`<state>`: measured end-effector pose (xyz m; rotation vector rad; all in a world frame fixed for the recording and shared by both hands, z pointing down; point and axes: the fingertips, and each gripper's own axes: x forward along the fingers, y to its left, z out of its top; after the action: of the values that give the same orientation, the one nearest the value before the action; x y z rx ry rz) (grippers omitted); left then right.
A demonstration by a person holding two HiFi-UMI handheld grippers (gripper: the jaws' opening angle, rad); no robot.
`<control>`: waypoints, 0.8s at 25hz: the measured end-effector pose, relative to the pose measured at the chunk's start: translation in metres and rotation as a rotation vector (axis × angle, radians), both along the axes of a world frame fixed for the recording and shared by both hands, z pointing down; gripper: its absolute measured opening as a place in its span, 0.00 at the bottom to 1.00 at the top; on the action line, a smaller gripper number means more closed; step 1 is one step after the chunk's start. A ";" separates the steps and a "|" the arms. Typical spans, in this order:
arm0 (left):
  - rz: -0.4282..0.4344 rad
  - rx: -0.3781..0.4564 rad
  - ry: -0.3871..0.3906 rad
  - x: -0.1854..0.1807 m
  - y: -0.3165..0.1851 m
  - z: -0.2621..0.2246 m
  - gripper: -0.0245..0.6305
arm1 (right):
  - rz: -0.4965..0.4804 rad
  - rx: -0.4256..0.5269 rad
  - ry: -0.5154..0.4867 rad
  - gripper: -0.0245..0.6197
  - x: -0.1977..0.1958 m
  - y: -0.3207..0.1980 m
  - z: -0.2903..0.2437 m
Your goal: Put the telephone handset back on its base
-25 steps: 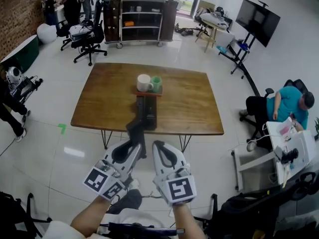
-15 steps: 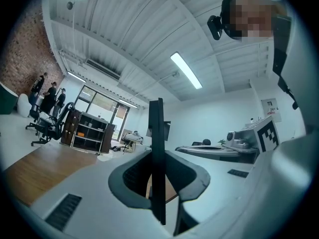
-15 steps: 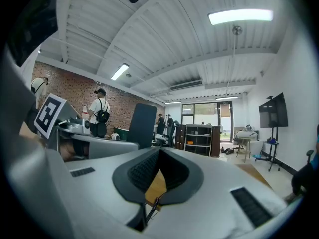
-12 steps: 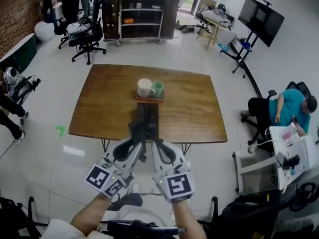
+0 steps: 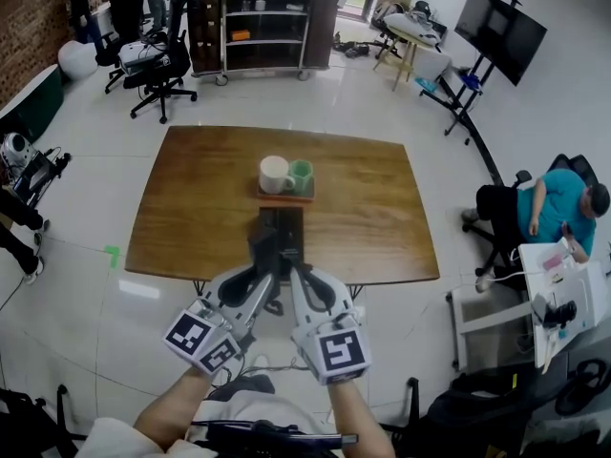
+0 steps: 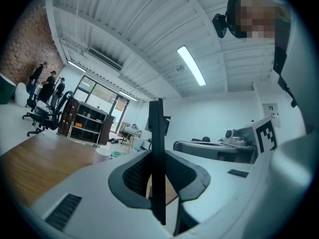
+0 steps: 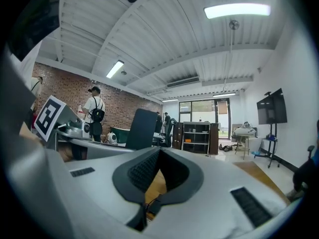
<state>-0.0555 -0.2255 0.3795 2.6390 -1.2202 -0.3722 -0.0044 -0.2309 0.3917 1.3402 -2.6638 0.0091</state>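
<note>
Head view, left tongs clenched on the black handset, over the counter's near edge, close against the black base, right tongs closed, empty, just alongside.

The table is smooth brown wood with a soft sheen, and the floor is glossy pale tile. The handset looks matt black plastic; the wall is rough red brick.
</note>
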 end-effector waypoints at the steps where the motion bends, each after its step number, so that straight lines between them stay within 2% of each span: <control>1: 0.004 -0.014 0.005 -0.001 -0.005 0.005 0.15 | 0.003 -0.007 -0.008 0.04 -0.001 -0.004 0.002; 14: 0.058 -0.201 0.043 -0.013 -0.064 0.072 0.15 | 0.044 -0.044 -0.013 0.04 -0.012 -0.039 0.026; 20: 0.091 -0.308 0.088 -0.018 -0.096 0.110 0.15 | 0.064 -0.066 -0.007 0.04 -0.009 -0.045 0.034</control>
<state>-0.0735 -0.3215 0.4895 2.3781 -1.0334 -0.2579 -0.0139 -0.2756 0.4259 1.4060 -2.6008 0.1083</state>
